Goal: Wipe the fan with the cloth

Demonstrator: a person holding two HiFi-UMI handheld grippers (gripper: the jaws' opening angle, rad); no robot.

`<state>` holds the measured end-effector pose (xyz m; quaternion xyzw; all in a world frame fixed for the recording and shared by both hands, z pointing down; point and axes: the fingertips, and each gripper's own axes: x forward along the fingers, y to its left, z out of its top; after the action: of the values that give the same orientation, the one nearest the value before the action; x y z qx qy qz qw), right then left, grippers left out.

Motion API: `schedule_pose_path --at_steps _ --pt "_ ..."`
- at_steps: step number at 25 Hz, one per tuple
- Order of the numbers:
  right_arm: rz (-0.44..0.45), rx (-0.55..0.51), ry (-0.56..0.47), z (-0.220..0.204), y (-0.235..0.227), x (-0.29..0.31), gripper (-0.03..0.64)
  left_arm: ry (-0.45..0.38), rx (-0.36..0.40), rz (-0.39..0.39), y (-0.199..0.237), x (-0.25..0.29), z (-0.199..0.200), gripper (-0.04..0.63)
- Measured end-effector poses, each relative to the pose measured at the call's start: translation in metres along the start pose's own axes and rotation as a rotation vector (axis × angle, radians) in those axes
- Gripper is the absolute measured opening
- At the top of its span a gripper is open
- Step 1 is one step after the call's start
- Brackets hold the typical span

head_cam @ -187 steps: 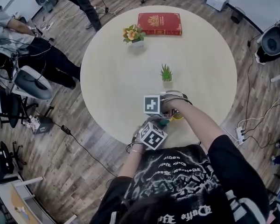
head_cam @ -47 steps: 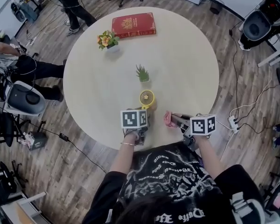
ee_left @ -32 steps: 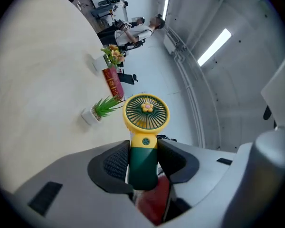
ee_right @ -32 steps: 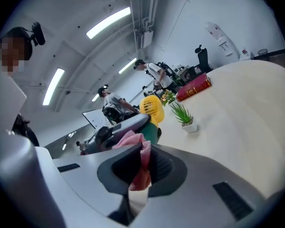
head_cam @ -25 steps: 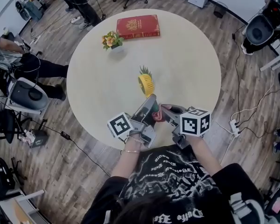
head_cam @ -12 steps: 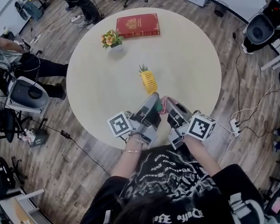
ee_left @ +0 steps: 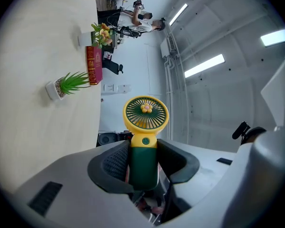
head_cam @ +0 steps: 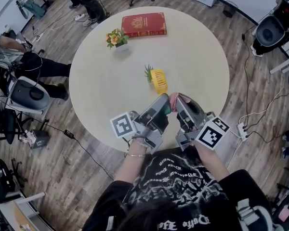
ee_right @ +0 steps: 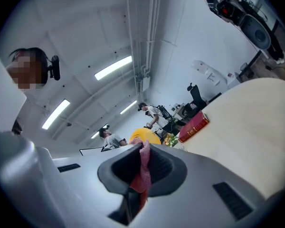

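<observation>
A small fan with a yellow round head (head_cam: pixel 158 80) and a green handle is held up off the round table (head_cam: pixel 202 66). My left gripper (head_cam: pixel 164 105) is shut on the handle, and in the left gripper view the fan (ee_left: pixel 145 115) stands upright between the pads (ee_left: pixel 115 161). My right gripper (head_cam: pixel 179 100) is shut on a pink cloth (head_cam: pixel 174 98) just right of the handle. In the right gripper view the cloth (ee_right: pixel 145 167) hangs between the jaws, and the fan's yellow head (ee_right: pixel 141 137) shows just past it.
A small green plant (head_cam: pixel 148 71) stands right behind the fan's head. Further back on the table are a flower pot (head_cam: pixel 116 38) and a red book (head_cam: pixel 144 24). People, chairs and cables surround the table at left and behind.
Both grippers have risen and tilted upward. The fan's head has swung slightly right and away. The right gripper with the cloth has moved in beside the fan's handle.
</observation>
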<state>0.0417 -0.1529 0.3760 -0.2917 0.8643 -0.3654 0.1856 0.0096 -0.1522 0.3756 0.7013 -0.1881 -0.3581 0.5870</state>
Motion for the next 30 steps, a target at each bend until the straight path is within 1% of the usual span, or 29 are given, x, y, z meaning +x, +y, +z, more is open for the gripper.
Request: schedule_pose_path --at_steps 2,4,7,12,14,16,19,21,22,24,27,28,30 --pt "0.025 -0.030 -0.016 0.010 0.008 0.004 0.029 0.012 0.003 0.002 0.000 0.000 -0.003 0.198" --pt "0.042 -0.022 -0.034 0.019 0.009 0.008 0.031 0.033 0.000 -0.018 -0.004 0.001 -0.008 0.198" --pt "0.042 -0.026 -0.048 0.028 0.009 0.011 0.031 0.056 0.000 -0.041 -0.010 0.004 -0.015 0.198" --pt "0.044 -0.097 -0.068 0.040 0.013 0.013 0.031 0.093 0.026 -0.026 -0.010 0.006 -0.018 0.198" --pt "0.046 -0.146 -0.072 0.049 0.016 0.015 0.031 0.109 0.024 -0.011 -0.008 0.007 -0.024 0.198" --pt "0.044 -0.220 -0.055 0.054 0.020 0.017 0.031 0.132 0.027 0.009 -0.005 0.007 -0.030 0.198" --pt "0.026 -0.341 -0.006 0.057 0.021 0.022 0.031 0.172 0.070 0.063 0.002 0.005 -0.035 0.198" --pt "0.016 -0.382 0.005 0.061 0.020 0.026 0.031 0.204 0.099 0.093 0.005 0.004 -0.038 0.198" --pt "0.017 -0.383 0.004 0.064 0.019 0.028 0.032 0.220 0.109 0.104 0.006 0.003 -0.040 0.198" --pt "0.027 -0.351 0.002 0.068 0.014 0.033 0.032 0.256 0.142 0.114 0.007 0.002 -0.043 0.198" --pt "0.041 -0.280 0.017 0.072 0.006 0.041 0.034 0.333 0.262 0.105 0.004 0.003 -0.044 0.198" --pt "0.046 -0.263 0.027 0.073 0.003 0.043 0.034 0.355 0.285 0.105 0.003 0.003 -0.046 0.198" --pt "0.057 -0.227 0.051 0.073 -0.002 0.045 0.034 0.387 0.300 0.104 0.001 0.003 -0.050 0.198"
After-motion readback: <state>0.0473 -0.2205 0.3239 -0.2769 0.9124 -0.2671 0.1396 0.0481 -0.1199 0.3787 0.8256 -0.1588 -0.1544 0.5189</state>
